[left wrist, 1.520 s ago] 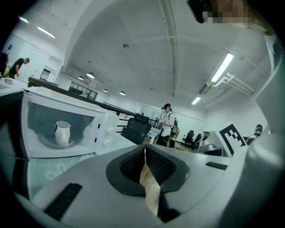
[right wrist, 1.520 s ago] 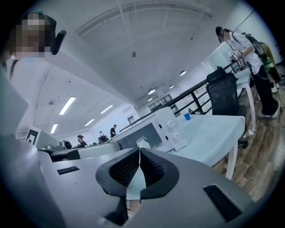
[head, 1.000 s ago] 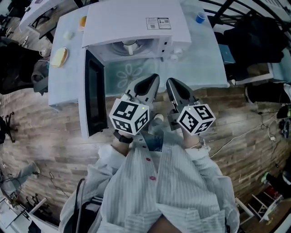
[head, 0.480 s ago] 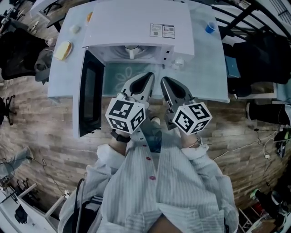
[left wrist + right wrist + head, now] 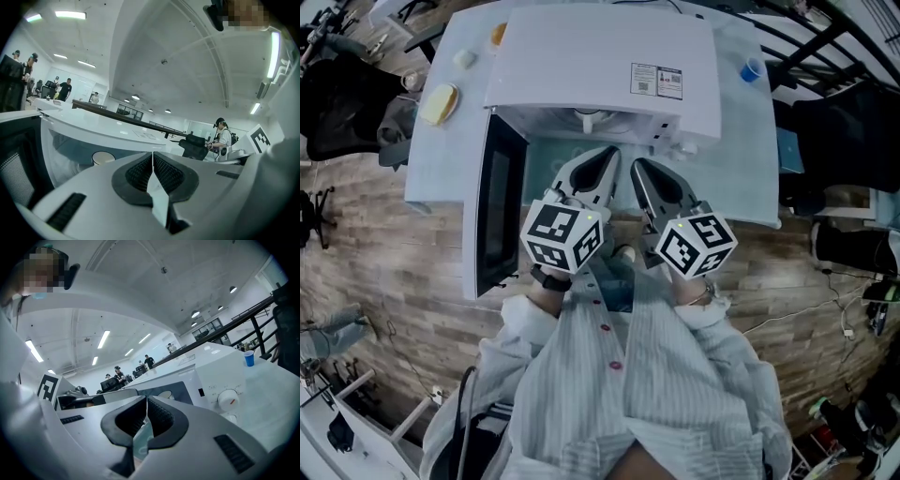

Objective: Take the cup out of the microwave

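Head view: microwave [image 5: 600, 56] on worktop [image 5: 436, 164], door [image 5: 495, 211] swung open to the left. The cup [image 5: 589, 119] stands upright in the cavity, beyond the left gripper [image 5: 607, 156] and right gripper [image 5: 637, 165]. Left gripper view: jaws pressed together, empty, with the cup far-left of them. Right gripper view: jaws likewise closed, empty. Hazard, judged: going in closed would shove or tip the cup, so the jaws should open first.

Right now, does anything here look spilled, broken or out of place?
Nothing stands out. The microwave has its door open, and the cup stands upright inside. No spill or damage shows.
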